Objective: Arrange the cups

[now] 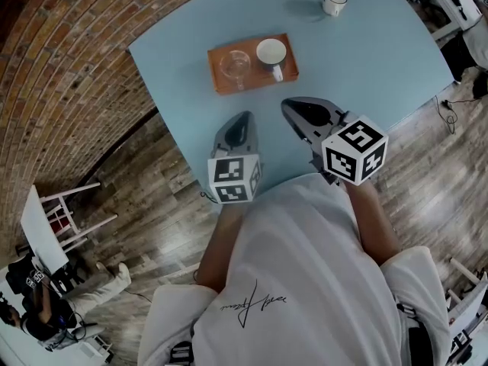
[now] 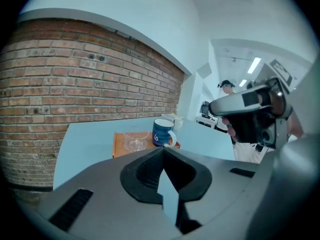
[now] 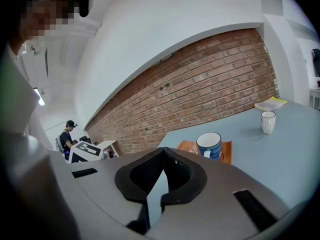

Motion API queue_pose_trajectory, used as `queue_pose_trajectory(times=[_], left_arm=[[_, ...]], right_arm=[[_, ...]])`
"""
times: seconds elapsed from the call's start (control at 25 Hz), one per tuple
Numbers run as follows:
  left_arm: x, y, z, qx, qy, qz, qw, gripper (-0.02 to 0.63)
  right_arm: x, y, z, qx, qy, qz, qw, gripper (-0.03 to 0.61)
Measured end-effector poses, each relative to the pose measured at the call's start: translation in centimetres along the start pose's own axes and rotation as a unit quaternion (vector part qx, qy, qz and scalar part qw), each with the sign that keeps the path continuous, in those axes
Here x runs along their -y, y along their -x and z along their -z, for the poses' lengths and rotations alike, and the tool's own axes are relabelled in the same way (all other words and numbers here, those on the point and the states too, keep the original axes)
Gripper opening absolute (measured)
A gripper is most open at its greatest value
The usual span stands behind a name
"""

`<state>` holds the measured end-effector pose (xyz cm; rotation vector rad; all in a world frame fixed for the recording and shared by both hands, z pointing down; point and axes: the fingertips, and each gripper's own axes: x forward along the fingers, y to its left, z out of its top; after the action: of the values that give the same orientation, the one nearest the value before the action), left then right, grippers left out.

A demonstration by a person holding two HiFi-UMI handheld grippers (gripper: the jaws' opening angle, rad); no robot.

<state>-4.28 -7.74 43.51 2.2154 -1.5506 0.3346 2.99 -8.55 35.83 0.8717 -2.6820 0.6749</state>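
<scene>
While you hold both grippers over the near part of the light blue tabletop [image 1: 366,59], neither one carries anything. Your left gripper [image 1: 242,117] is clenched, jaws tip to tip with nothing between them. Your right gripper [image 1: 288,105] is the same: tips meet, empty. Both point toward the rectangular orange-brown tray [image 1: 216,75], which sits on the table just beyond them, clear of both.

On the tray you have two cups, both upright. The clear glass cup [image 1: 235,65] is on the tray's left half. The blue ceramic mug with a white interior [image 1: 271,52] is on the right half, handle turned toward you. They stand just beside each other, with a thin gap showing in the head view. Your left gripper view shows a white swirl mark on the blue mug's side.

A small white mug [image 1: 334,1] stands alone at the table's far end, well apart from the tray. A brick wall [image 2: 90,79] runs along the left of the table.
</scene>
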Motion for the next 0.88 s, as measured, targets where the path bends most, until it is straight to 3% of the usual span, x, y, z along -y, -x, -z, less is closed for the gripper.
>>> queue_pose_trajectory(times=[0.36,0.88], left_arm=[[0.2,1.7,-3.0,0.032,0.023,0.005,0.9992,0.009],[2.5,2.5,-5.4,0.049,0.013,0.026,0.9983,0.009]], right_arm=[[0.7,1.5,-0.6,-0.005,0.004,-0.008,1.0,0.021],[1.2,3.9,-1.6,-0.019,0.039,-0.019,0.999,0.02]])
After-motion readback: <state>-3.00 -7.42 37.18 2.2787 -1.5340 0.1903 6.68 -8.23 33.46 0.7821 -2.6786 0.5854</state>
